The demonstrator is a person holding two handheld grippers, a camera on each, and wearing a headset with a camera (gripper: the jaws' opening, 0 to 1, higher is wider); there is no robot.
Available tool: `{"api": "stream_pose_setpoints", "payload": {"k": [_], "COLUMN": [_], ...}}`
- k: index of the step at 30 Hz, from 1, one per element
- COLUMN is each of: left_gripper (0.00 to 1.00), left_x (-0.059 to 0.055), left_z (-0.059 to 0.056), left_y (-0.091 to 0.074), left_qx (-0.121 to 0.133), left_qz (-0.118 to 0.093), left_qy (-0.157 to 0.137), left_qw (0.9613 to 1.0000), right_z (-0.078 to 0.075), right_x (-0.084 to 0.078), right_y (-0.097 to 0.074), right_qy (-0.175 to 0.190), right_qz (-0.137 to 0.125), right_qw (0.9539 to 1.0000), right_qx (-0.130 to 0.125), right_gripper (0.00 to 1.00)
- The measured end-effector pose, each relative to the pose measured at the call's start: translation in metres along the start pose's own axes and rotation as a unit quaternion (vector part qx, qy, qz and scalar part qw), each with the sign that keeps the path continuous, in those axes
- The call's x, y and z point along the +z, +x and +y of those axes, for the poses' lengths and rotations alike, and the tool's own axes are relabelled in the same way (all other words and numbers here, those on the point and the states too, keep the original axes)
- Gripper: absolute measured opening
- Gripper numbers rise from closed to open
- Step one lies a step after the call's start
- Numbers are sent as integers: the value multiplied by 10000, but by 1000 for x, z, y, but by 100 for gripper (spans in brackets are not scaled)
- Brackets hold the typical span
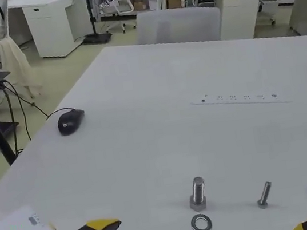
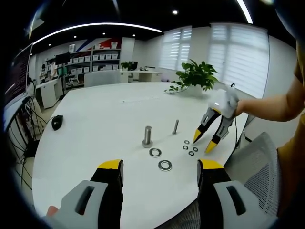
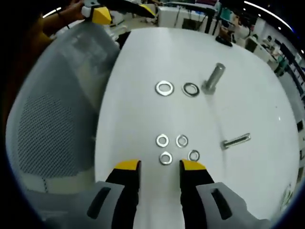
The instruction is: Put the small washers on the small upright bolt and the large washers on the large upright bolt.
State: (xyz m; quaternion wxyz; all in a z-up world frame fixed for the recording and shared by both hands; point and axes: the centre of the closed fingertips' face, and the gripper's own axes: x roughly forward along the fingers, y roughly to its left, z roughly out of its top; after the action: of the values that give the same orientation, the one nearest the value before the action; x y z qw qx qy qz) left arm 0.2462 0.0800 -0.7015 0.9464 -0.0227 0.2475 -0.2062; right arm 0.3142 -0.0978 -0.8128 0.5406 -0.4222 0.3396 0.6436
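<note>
My left gripper (image 2: 160,164) and right gripper (image 3: 159,166) stand released, empty. Small washers (image 3: 161,158), lower centre, judged light, flat, slippery; pinch across the rim.

Person with two handheld grippers, mustard-orange top.
Left gripper (image 2: 160,164) and right gripper (image 3: 160,165) look alike: pale grey moulded housings, a dark recessed slot on each side, black jaws ending in yellow wedge-shaped tips. Mustard-orange sleeve (image 2: 299,71) on the right arm, forearm bare below it; same cloth over the torso.
</note>
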Motion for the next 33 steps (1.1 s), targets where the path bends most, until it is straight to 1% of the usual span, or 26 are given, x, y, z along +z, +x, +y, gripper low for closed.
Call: {"api": "stream_pose_setpoints", "payload": {"k": [3, 7, 11, 16, 17, 18, 20, 26, 28, 30, 33], "left_gripper": [62, 62, 62, 62, 62, 62, 62, 62, 62, 62, 62], "left_x": [1, 4, 4, 4, 4, 4, 5, 4, 6, 7, 7], "left_z": [0, 1, 1, 0, 0, 0, -1, 0, 0, 0, -1], "left_y": [2, 4, 5, 6, 6, 6, 6, 7, 6, 6, 7], "left_qx": [14, 34, 33, 26, 32, 32, 15, 15, 13, 10, 3], "left_qz": [5, -57, -44, -64, -77, -91, -114, -111, -142, -143, -144], "left_qy": [-28, -42, -41, -64, -66, -72, -91, -90, -89, -76, -81], "left_qw": [10000, 10000, 10000, 10000, 9999, 9999, 9999, 9999, 9999, 9999, 9999], "right_z": [-1, -1, -1, -3, -3, -5, -4, -5, -5, -5, -5], "right_x": [0, -1, -3, -2, -2, -2, -2, -3, -3, -3, -3], "right_y": [2, 6, 11, 12, 12, 12, 12, 12, 12, 12, 12], "right_qy": [-50, -201, -328, -324, -379, -551, -503, -581, -592, -681, -672], "right_qz": [74, 229, 363, 373, 396, 428, 434, 468, 454, 456, 457], "right_qw": [9999, 9994, 9985, 9983, 9981, 9972, 9973, 9968, 9968, 9963, 9964], "right_qx": [77, 177, 238, 301, 296, 285, 315, 283, 278, 258, 239], "right_gripper": [32, 32, 30, 27, 26, 25, 24, 23, 20, 18, 15]}}
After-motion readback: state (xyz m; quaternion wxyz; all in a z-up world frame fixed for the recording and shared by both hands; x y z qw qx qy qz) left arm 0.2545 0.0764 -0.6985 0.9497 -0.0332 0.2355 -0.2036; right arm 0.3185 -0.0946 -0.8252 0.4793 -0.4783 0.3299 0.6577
